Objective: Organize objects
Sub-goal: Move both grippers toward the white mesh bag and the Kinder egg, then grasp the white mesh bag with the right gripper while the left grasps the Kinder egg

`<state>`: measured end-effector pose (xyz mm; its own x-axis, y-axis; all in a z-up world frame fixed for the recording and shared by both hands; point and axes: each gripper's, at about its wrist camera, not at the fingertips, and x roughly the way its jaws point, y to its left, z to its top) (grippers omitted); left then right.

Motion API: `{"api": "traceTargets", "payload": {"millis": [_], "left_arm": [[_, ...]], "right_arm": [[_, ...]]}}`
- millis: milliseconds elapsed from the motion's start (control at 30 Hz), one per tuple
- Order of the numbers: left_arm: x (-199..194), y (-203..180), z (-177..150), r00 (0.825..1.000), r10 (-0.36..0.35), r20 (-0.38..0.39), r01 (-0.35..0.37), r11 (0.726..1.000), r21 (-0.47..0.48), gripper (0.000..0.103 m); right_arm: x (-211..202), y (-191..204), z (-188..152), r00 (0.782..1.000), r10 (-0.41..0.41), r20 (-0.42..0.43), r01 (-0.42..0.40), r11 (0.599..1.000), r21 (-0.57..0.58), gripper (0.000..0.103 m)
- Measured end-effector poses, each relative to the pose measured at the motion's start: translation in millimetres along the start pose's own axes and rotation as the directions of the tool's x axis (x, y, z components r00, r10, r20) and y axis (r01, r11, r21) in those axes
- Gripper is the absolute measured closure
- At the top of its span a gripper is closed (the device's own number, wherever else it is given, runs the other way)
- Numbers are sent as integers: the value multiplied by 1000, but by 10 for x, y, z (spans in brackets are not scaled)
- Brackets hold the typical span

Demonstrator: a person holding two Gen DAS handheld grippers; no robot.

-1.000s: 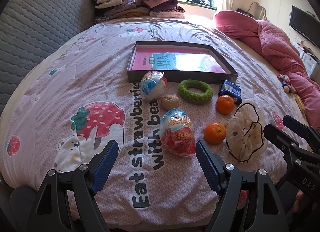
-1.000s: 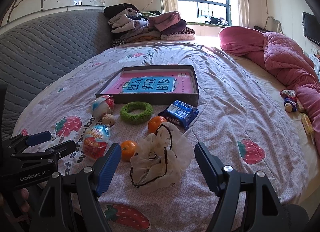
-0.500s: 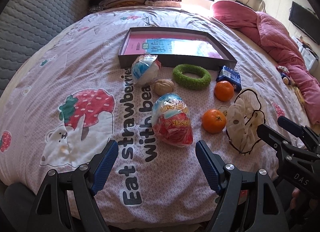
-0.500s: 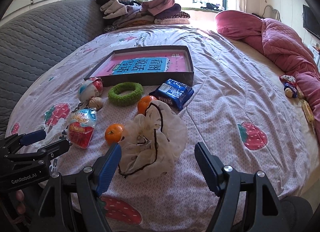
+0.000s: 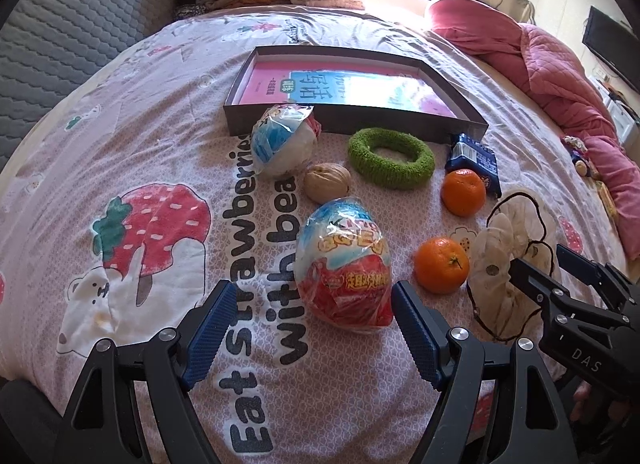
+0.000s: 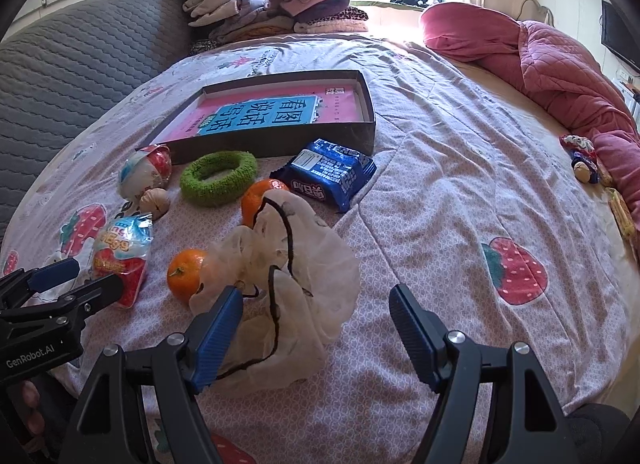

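Left gripper [image 5: 308, 328]: jaws spread wide, holding nothing, low over the printed bedspread [image 5: 120, 136]. Right gripper [image 6: 316, 330]: jaws likewise spread wide, nothing clamped; its left finger lies against the near edge of the sheer white scrunchie [image 6: 288, 276], whether touching cannot be told.

Items, placed relative to the left gripper:
- Red-and-blue wrapped egg toy [image 5: 344, 264]: directly ahead, just beyond the fingertips, nearer the right finger, lying on the bedspread.
- Near mandarin [image 5: 440, 264]: ahead and to the right, just beside the egg toy and against the scrunchie.
- Walnut [image 5: 326, 182]: farther ahead, past the egg toy.
- White-and-blue wrapped egg toy [image 5: 284, 140]: beyond the walnut, slightly left, resting by the front wall of the box.
- Green fuzzy ring [image 5: 390, 158]: ahead and right of the walnut, just in front of the box.
- Far mandarin [image 5: 463, 192]: right of the ring, touching the blue snack packet [image 5: 474, 158].
- Shallow dark box [image 5: 248, 114]: farthest ahead, open, with a pink-and-blue book [image 5: 348, 86] flat inside.

Items, placed relative to the right gripper:
- Scrunchie: between the fingers, toward the left one.
- Blue snack packet: ahead, beyond the scrunchie, at the box's near right corner.
- Pink quilt [image 6: 560, 64]: far ahead right.
- Folded clothes [image 6: 272, 8]: far end of the bed.
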<state>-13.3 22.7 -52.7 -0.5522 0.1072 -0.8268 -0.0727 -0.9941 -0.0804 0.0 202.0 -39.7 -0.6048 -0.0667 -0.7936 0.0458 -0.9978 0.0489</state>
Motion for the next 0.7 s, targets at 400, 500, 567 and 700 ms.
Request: {"api": "traceTargets", "payload": {"millis": [400,500,567,700], "left_arm": [[270,5,132,997,-74,-14,74,996,-53,23],[340,14,158,997,-79,-18,78,994,-71,24],[371,33,166,995,-98,-17,96,991,-94,34],[384,38,161,995,-100,-14,98,991,-88,43]], "right_arm": [[217,-5,85,1000,16,-12,-16,1000,5,35],[249,-14,93,1000,25,-19,-24,1000,7,49],[253,-15,91,999,33,-20,-33,999,8,61],[227,16,91,999,38,-8,-38,999,-9,70]]}}
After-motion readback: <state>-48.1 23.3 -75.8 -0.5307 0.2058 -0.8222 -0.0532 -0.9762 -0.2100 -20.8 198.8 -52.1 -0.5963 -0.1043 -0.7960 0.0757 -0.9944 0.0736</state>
